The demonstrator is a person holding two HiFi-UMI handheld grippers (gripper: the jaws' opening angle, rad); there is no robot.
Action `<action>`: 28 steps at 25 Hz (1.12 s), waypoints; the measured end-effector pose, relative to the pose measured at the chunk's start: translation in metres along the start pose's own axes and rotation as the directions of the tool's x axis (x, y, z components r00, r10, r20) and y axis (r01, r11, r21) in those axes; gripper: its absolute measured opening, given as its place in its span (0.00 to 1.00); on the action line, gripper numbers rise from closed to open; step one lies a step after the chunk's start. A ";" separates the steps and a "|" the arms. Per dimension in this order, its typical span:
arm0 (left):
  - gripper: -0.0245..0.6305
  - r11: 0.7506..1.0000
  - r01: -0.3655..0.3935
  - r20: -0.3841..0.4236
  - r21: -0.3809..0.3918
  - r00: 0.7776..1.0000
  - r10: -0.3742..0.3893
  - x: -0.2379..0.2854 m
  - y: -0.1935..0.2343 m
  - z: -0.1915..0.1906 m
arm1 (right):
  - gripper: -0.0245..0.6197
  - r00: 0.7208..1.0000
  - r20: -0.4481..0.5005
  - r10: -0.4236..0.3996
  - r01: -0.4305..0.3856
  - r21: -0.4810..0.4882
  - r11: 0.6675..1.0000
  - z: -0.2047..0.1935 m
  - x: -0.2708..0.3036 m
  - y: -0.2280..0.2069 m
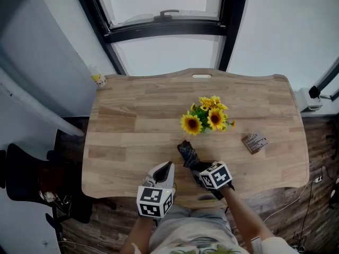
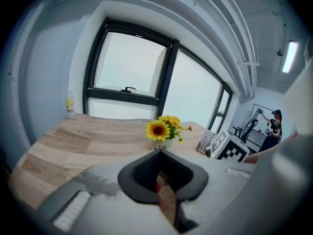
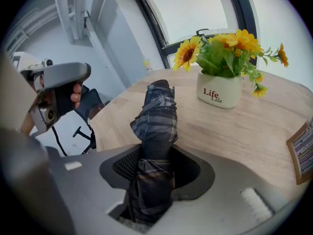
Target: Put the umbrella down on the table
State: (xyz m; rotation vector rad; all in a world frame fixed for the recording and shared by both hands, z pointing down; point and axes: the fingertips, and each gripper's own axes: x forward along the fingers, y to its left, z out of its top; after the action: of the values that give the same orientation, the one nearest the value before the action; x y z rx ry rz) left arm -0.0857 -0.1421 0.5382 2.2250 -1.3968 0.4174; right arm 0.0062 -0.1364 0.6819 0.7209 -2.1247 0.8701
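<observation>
A folded dark plaid umbrella (image 1: 187,152) is held over the front middle of the wooden table (image 1: 132,126), and my right gripper (image 1: 200,169) is shut on it. In the right gripper view the umbrella (image 3: 159,111) runs out from between the jaws of that gripper (image 3: 155,177) towards the tabletop. Whether its far end touches the wood I cannot tell. My left gripper (image 1: 167,168) hovers just left of the umbrella over the table's front edge, apart from it. Its jaws (image 2: 164,187) are shut with nothing in them.
A white pot of sunflowers (image 1: 206,118) stands just beyond the umbrella. A small printed box (image 1: 255,142) lies to the right, and a little bottle (image 1: 98,79) stands at the far left corner. Windows run behind the table. A dark chair (image 1: 21,179) is left of it.
</observation>
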 end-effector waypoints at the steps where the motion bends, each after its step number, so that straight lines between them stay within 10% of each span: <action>1: 0.04 1.000 -0.001 -0.003 -0.001 1.000 0.001 0.000 0.000 -0.001 | 0.33 1.000 -0.007 -0.002 0.002 -0.001 1.000 -0.001 0.002 0.000; 28: 0.04 1.000 0.022 -0.033 -0.012 0.999 -0.023 0.011 -0.001 -0.008 | 0.41 0.995 -0.088 0.046 -0.045 0.016 0.999 -0.007 0.027 -0.005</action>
State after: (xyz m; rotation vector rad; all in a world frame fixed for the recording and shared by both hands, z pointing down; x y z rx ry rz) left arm -0.0800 -0.1458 0.5503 2.2121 -1.3523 0.4356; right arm -0.0034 -0.1400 0.7082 0.6312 -2.0658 0.9250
